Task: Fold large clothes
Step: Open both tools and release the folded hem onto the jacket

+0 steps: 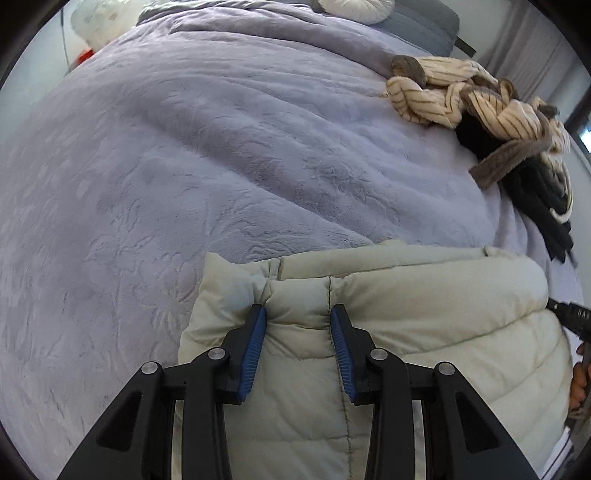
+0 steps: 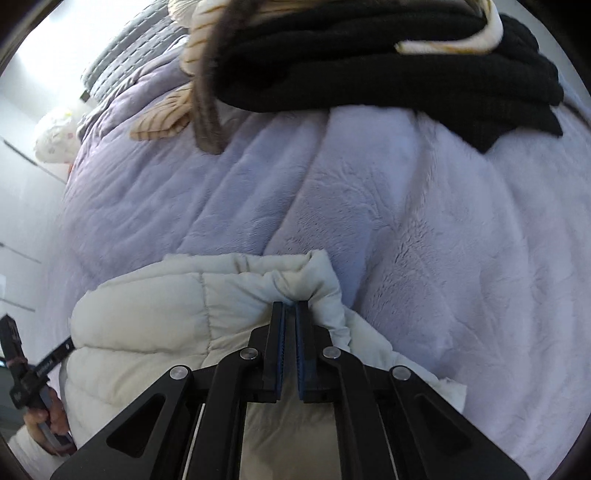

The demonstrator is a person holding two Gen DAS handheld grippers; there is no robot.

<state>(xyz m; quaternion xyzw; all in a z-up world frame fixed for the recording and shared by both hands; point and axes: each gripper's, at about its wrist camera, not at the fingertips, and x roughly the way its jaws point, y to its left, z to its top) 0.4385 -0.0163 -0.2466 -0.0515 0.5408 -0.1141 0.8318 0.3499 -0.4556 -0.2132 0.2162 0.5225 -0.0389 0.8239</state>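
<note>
A pale, cream-white puffer jacket (image 1: 406, 314) is lying on a bed covered by a plush lavender blanket (image 1: 221, 166), at the near edge of the bed, close to both cameras.

The left gripper (image 1: 297, 314) is pointing steeply down at the jacket's left part. Its two black fingers with blue pads (image 1: 253, 350) are standing partway apart, pressing into a thick quilted roll of the jacket that is bulging between them, so it is grasping the padded fabric near a stitched seam.

The right gripper (image 2: 291, 306) is also angling downward, at the jacket's right corner. Its jaws are clenched almost completely together, pinching a thin gathered fold of the jacket's edge, which is puckering around the fingertips (image 2: 277, 314).

Far right on the bed, a cream striped garment with brown trim (image 1: 461, 96) is sitting crumpled on top of a black knitted garment (image 2: 388, 66); both are well apart from the jacket. A grey pillow (image 1: 424, 26) is lying at the far end of the bed.

In the right wrist view, a person's hand (image 2: 48, 413) is gripping the left tool's handle at the near left.
</note>
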